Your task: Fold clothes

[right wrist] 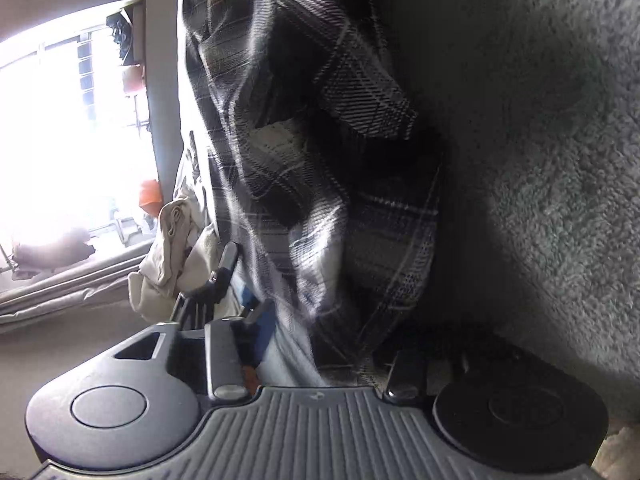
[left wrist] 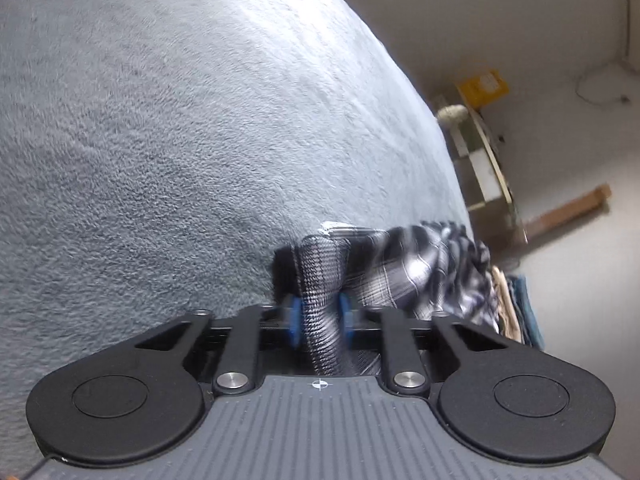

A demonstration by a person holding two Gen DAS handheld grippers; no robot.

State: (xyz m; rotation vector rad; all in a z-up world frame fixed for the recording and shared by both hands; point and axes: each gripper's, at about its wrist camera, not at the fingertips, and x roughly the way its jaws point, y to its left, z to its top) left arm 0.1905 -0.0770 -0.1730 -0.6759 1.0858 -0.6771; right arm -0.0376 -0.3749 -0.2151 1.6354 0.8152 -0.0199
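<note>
On my left wrist view, the left gripper [left wrist: 320, 320] is clamped on a rolled band of the plaid shirt [left wrist: 400, 264]: the black-and-white cloth passes straight between the two blue fingertip pads [left wrist: 295, 320] and runs back under the gripper body. From the grip point, the rest of the shirt trails off to the right in blurred folds, lying at the edge of the grey fleece blanket [left wrist: 160, 140] that fills most of this view. Just beyond the shirt on the right, I see a stack of folded cloth [left wrist: 516, 308] in beige and blue. A shelf unit [left wrist: 480, 152] stands further back against the pale wall. On my right wrist view, the right gripper [right wrist: 320, 344] is largely covered by the same plaid shirt [right wrist: 312, 160], which hangs directly in front of the camera and drapes down over the finger area. I cannot tell whether these fingers are closed on the cloth or apart, since the fabric hides them. The grey fleece blanket [right wrist: 540, 160] lies to the right of the shirt, and a bright window [right wrist: 72, 120] and a beige garment [right wrist: 172, 248] sit to the left.
</note>
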